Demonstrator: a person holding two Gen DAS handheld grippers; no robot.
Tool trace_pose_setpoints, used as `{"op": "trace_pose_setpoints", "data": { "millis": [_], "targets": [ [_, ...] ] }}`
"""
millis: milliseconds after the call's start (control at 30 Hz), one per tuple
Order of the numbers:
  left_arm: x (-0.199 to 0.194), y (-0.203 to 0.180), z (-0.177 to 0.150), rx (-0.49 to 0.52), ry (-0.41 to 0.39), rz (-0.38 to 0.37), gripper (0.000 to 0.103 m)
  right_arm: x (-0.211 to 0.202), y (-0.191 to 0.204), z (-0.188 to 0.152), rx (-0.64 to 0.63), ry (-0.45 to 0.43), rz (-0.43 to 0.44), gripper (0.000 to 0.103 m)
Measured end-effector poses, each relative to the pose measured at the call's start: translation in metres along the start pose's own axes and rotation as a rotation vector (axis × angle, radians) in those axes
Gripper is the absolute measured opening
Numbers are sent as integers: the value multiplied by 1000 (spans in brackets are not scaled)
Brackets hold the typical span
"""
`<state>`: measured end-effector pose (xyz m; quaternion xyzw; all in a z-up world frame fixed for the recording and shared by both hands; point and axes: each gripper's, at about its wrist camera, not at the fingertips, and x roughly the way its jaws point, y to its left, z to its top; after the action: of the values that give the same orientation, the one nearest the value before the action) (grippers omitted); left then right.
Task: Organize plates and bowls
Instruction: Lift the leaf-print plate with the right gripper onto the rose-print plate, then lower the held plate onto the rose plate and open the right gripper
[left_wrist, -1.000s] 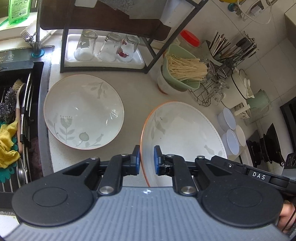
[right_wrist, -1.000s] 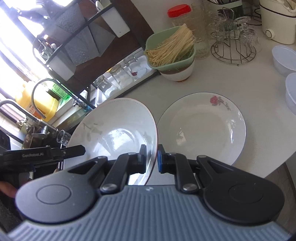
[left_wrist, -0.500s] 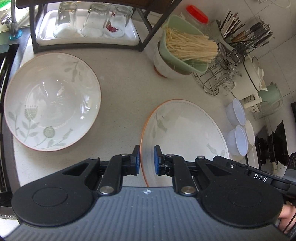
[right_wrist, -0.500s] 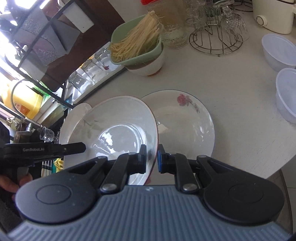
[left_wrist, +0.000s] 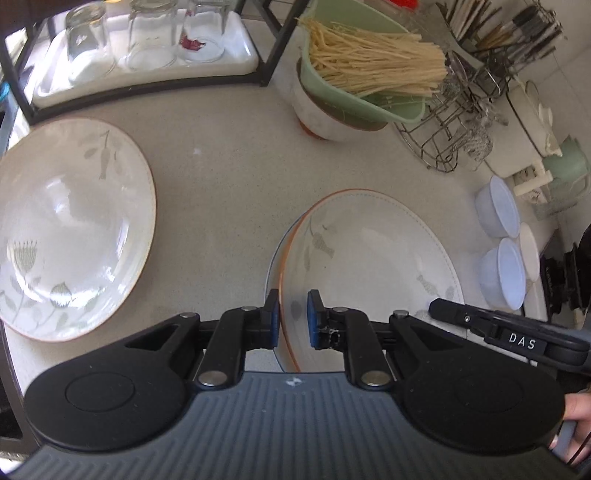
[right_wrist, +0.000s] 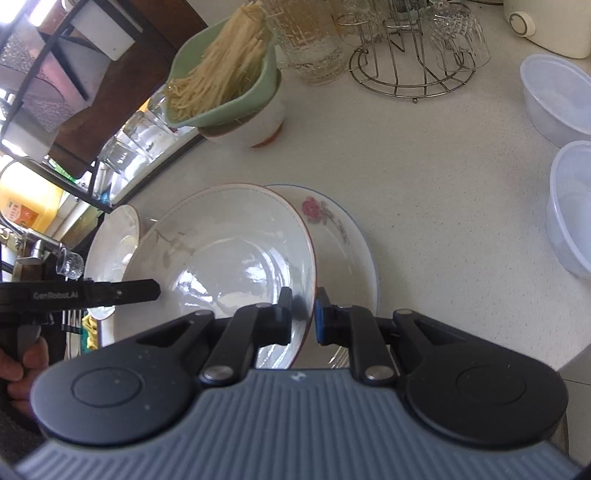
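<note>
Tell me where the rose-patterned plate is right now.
In the right wrist view, the rose-patterned plate lies on the counter, centre-right, mostly covered by the orange-rimmed plate that both grippers hold over it.

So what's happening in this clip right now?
A person holds one orange-rimmed plate with both grippers: the left gripper clamps its left rim, the right gripper its right rim. The plate hangs over a rose-patterned plate on the counter, mostly covering it, apparently about to be stacked on it. A second orange-rimmed plate lies off to the left.
</note>
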<state>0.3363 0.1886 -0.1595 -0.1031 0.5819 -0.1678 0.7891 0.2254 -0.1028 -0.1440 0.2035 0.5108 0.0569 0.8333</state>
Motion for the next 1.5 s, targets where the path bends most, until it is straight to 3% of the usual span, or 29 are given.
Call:
{"op": "trace_pose_setpoints", "data": {
  "millis": [400,800,1067,1267,1500],
  "targets": [
    [25,-8,5,14,51,23,18,12,-10,13,-49,32,-28,16],
    [31,-12,3,-10,34,56,18,21,-12,16,-45,63,-38,16],
    [25,0,-3,-109,37,19,19,24,-12,14,-47,65,-53,15],
    [14,3,-12,-105,29,24,19,16,-11,15,-53,24,-74,14],
    [-15,1,-20,-88,-38,28,20,-6,-9,18,-34,-69,-81,14]
  ]
}}
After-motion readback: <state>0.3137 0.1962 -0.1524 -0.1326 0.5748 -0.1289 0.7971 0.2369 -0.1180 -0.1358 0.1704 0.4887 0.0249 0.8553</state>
